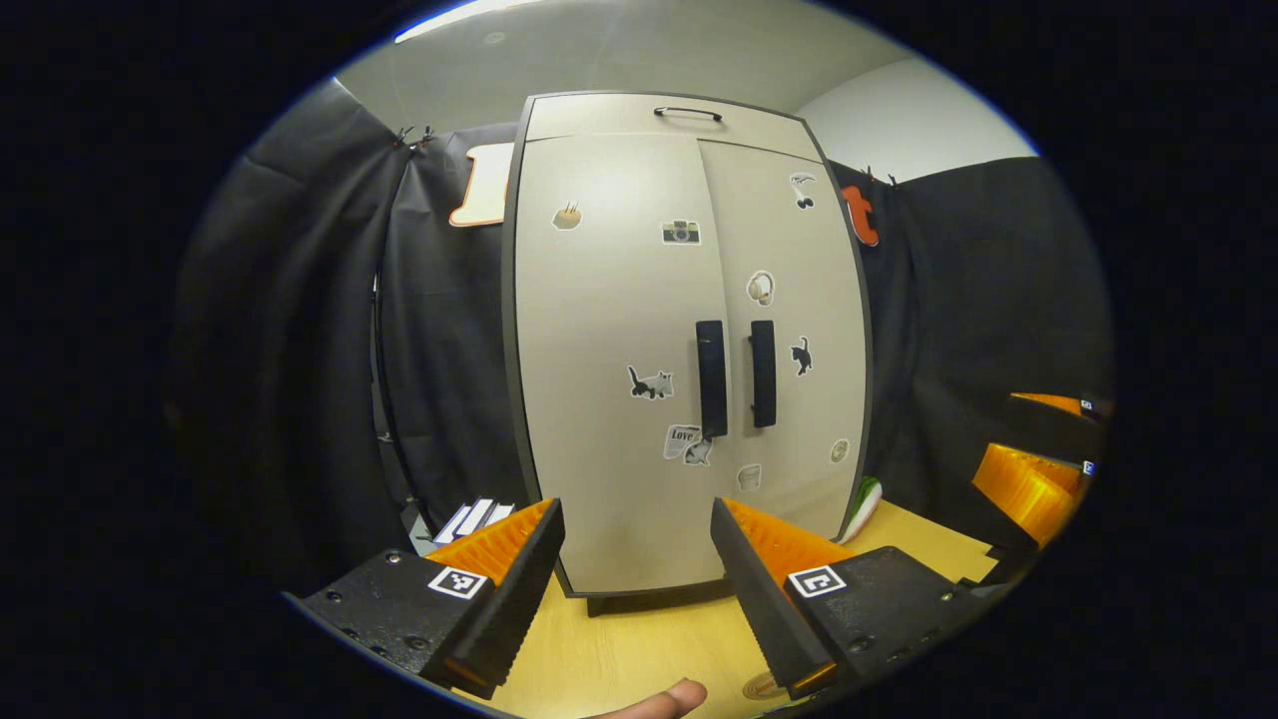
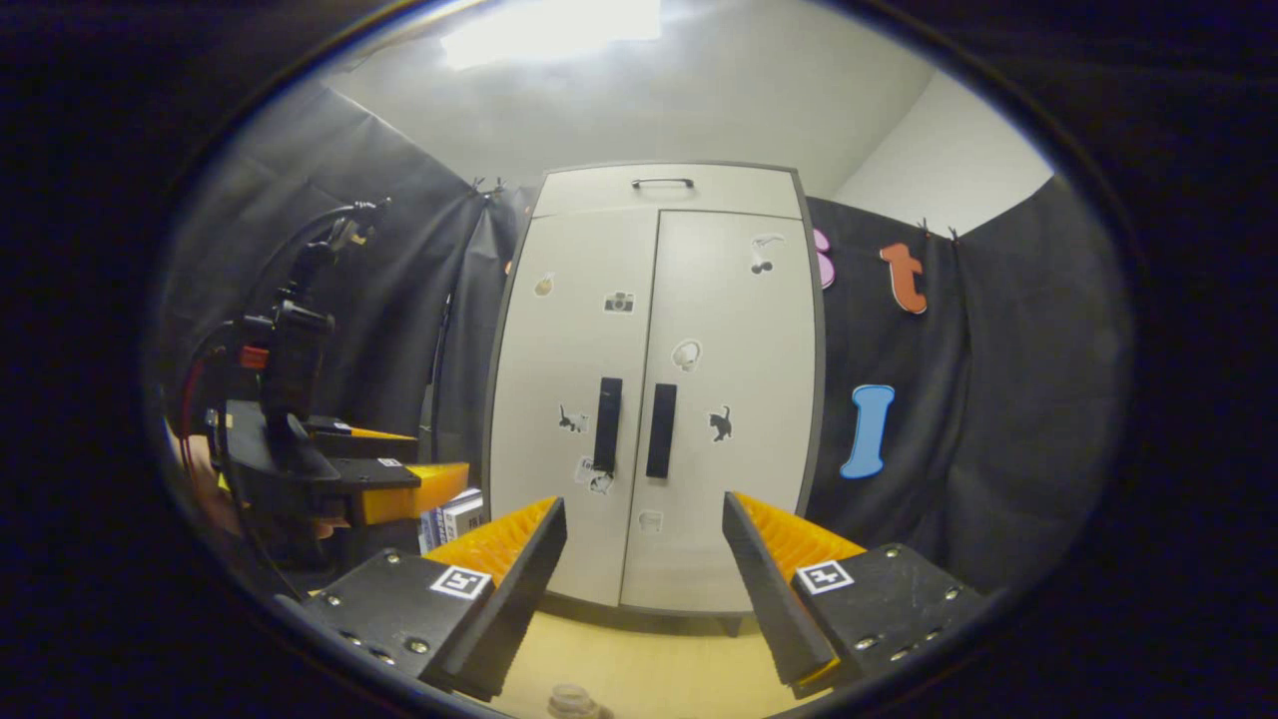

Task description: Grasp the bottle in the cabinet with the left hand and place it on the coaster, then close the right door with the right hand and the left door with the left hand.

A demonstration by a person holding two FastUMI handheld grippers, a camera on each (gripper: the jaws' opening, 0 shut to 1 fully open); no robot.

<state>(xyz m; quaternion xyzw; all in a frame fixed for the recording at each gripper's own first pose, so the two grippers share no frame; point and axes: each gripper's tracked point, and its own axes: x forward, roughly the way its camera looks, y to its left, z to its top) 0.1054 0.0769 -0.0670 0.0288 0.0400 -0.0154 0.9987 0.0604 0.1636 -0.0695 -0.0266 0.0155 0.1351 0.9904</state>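
Both doors of the cabinet (image 1: 689, 340) stand shut, the left door (image 1: 609, 359) and the right door (image 1: 789, 340) meeting flush, their two black handles (image 1: 737, 375) side by side, so the bottle cannot be seen from here; if it is inside, it sits behind closed doors. At the bottom of the left gripper view a round brownish disc, perhaps the coaster (image 1: 764, 687), peeks out on the desk (image 1: 649, 639), and a small glass-like top (image 2: 571, 701) shows at the lower edge of the right gripper view, too cut off to name. The left gripper (image 1: 635, 564) is spread wide and holds nothing; the right gripper (image 2: 644, 564) is likewise wide apart and empty. The risk I'd judge from here is a finger catching a handle or nudging a door ajar, or a gripper knocking whatever stands low on the desk, since both hover close to the front edge. The doors carry small stickers: cats, a camera, headphones. One near the left handle reads "Love"; the rest is too small to read.
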